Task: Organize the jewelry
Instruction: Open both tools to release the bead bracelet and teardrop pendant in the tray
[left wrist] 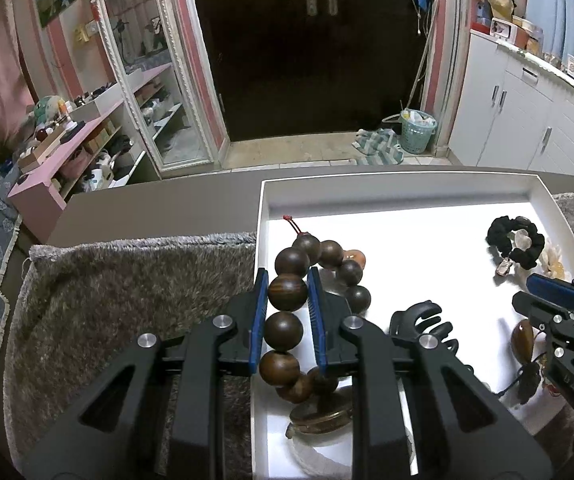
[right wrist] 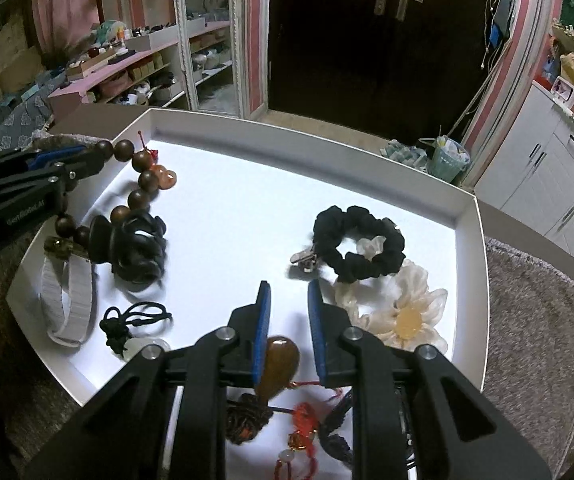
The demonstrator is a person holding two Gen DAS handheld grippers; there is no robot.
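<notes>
A bracelet of big dark wooden beads [left wrist: 287,292] hangs between the blue pads of my left gripper [left wrist: 288,276], which is shut on one bead. Its lower beads trail down into the white tray [left wrist: 367,184]. In the right wrist view this left gripper [right wrist: 91,160] sits at the tray's left rim with the bead string [right wrist: 139,200] drooping from it. My right gripper [right wrist: 288,286] stands narrowly shut around a brown teardrop pendant [right wrist: 281,364]. The pendant's dark knot and red tassel [right wrist: 303,424] rest on the tray below. In the left wrist view the right gripper [left wrist: 535,292] hovers over the pendant [left wrist: 523,338].
The tray also holds a black claw clip [right wrist: 135,248], a black scrunchie [right wrist: 357,244], a pale flower clip [right wrist: 399,312], a white elastic band [right wrist: 71,300], a black cord with a pale stone [right wrist: 135,320] and an orange ring [right wrist: 165,176]. Grey shaggy rug [left wrist: 127,300] flanks the tray.
</notes>
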